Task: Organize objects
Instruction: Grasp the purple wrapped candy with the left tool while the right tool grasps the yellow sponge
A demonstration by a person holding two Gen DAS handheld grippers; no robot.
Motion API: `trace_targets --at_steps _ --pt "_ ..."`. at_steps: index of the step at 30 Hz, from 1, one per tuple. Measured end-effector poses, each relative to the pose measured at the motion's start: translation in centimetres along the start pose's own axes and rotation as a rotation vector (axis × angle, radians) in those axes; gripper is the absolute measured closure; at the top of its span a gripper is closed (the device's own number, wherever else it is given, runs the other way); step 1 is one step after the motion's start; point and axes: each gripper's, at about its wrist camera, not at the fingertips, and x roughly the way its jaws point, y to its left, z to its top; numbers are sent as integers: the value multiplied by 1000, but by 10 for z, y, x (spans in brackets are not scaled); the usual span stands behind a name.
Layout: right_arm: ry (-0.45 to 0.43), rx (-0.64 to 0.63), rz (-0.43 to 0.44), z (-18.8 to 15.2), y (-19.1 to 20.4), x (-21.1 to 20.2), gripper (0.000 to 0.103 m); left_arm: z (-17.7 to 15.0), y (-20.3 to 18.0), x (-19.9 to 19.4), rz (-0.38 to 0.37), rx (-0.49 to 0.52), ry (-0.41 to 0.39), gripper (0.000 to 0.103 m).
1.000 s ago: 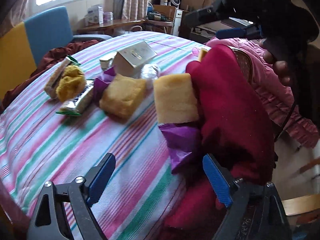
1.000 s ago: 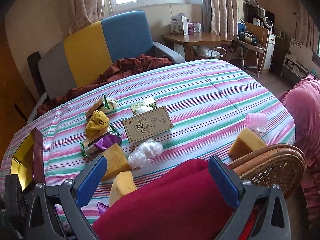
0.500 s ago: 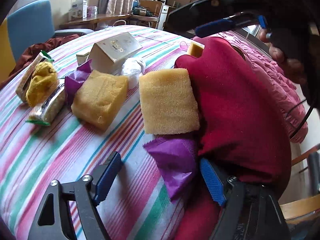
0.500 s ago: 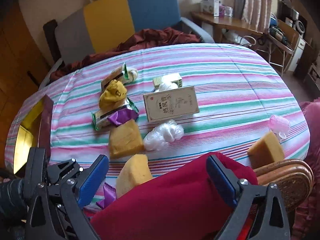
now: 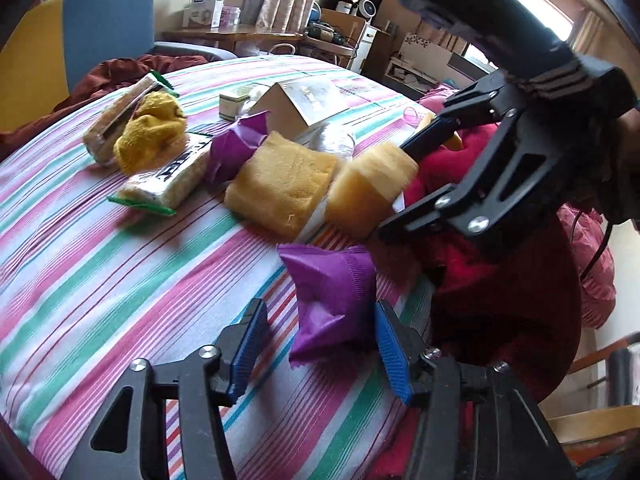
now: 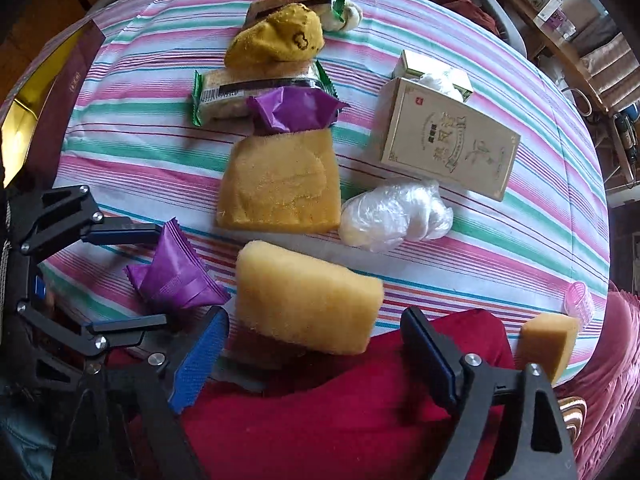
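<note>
We see the purple wrapper (image 5: 332,300) lying on the striped worktop (image 5: 100,264) near its front edge, between the two blue pads of the left tool (image 5: 320,354). The left tool's jaws stand apart on either side of the wrapper; its right pad is touching or nearly touching the wrapper, and its left pad is clear of it. In the right wrist view, the same wrapper (image 6: 176,278) sits between the left tool's fingers (image 6: 120,236).

Just beside the wrapper we see a pale yellow sponge (image 6: 306,300). The right tool (image 6: 316,364) is spread wide with the sponge at its mouth; we cannot tell whether either pad touches it. In the left wrist view, the right tool (image 5: 416,172) reaches the sponge (image 5: 370,188) from the side.

Beyond lie a darker sponge (image 6: 280,184), a second purple wrapper (image 6: 292,110), a clear plastic bag (image 6: 396,214), a printed box (image 6: 448,140), a green-ended snack pack (image 6: 240,92) and a yellow sock (image 6: 276,42). A red cloth (image 6: 360,420) lies under the right tool.
</note>
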Motion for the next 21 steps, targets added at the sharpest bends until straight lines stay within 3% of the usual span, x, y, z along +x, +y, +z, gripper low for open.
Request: trace_targets --at_steps 2,5,14,16,18,21 --pt "11 15 -16 1 -2 5 25 -2 -3 -2 22 -11 -11 29" --pt "-7 76 25 -3 -14 4 25 -2 -8 -4 28 -25 -27 20" --pt "-12 190 98 -10 -35 3 23 24 -16 15 79 75 -25 22" --pt "-17 227 119 -12 -41 1 23 23 -19 20 95 88 -12 26" --pt "-20 251 122 -12 -45 0 23 22 -18 24 101 74 10 43" --pt "-36 284 133 -10 -50 -2 23 18 -14 24 122 44 4 56"
